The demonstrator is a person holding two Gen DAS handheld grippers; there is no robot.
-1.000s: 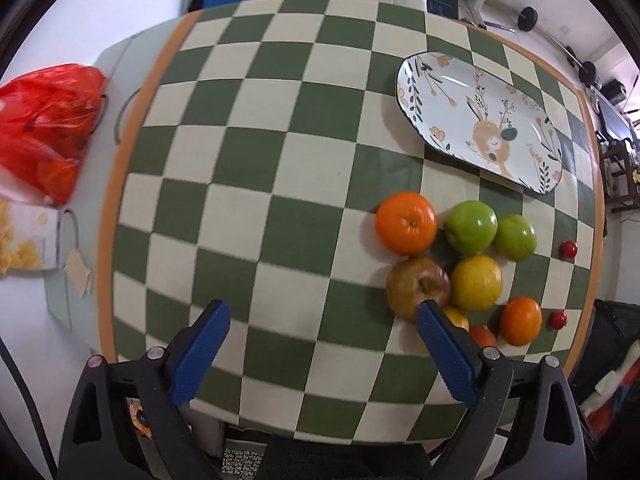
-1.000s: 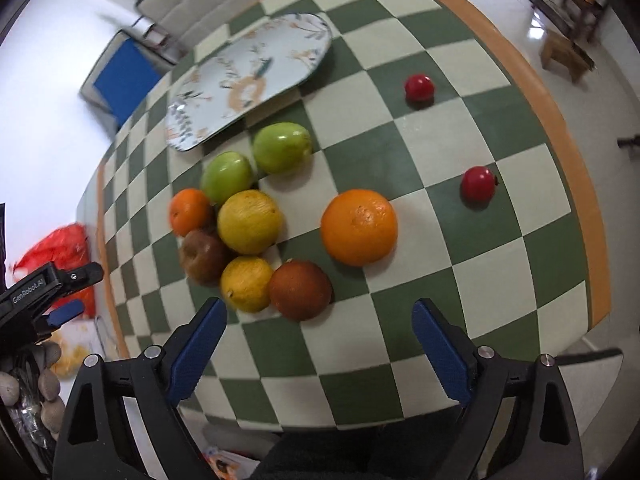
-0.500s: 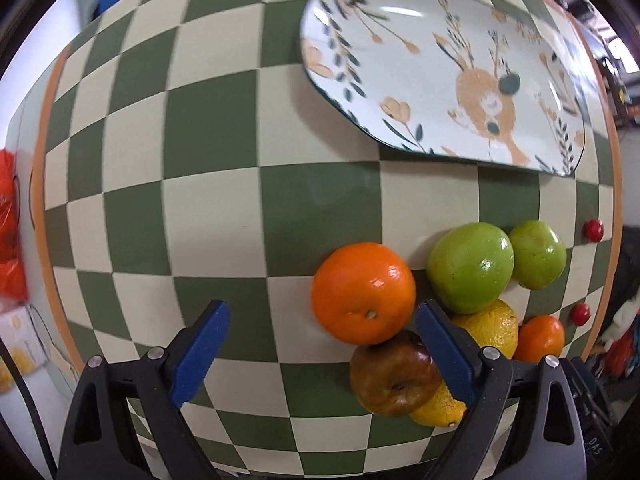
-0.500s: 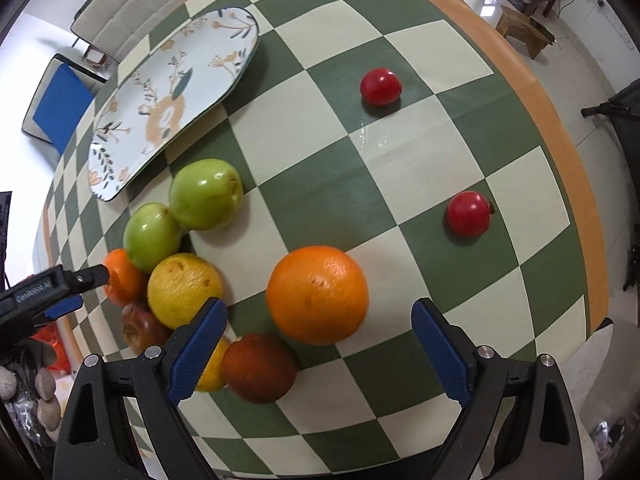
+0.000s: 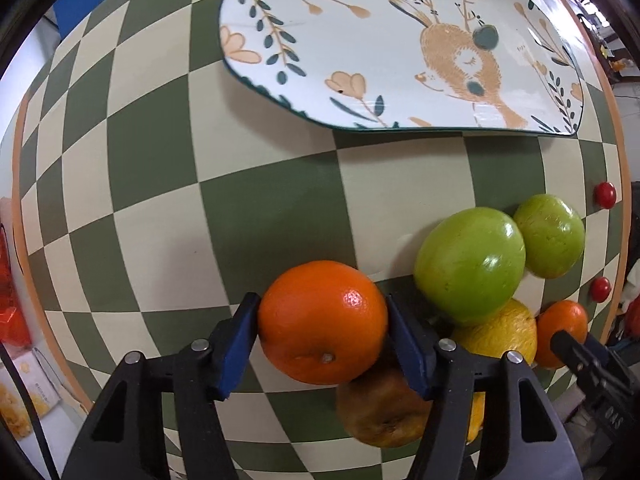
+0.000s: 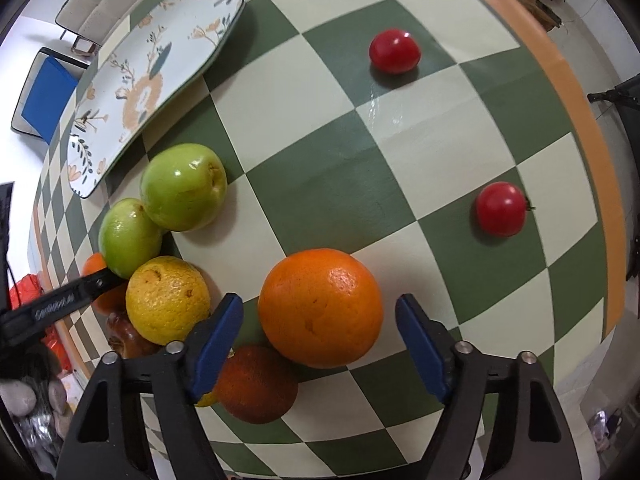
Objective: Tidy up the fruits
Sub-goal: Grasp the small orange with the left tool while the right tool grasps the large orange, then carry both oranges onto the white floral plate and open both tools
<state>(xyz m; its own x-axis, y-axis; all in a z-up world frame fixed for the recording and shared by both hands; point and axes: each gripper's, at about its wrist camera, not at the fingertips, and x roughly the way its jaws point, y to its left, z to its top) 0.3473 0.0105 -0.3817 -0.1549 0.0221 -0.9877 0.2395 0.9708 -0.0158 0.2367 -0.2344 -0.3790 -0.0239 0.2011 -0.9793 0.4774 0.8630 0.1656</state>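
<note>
left tool [image 5: 322, 322] pinching small round orange [image 5: 322, 322] | brown apple [image 5: 376, 412] crowding beneath | right tool [image 6: 320, 336] gaping around large orange [image 6: 320, 307], untouched

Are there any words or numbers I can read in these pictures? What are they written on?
Pale lettering on the black arm of the left tool, seen from the right wrist: too blurred to read for sure.
Small marks, perhaps digits, on the black right tool, seen from the left wrist: too blurred to read.
The plate shows only flowers and a deer, no words.
</note>
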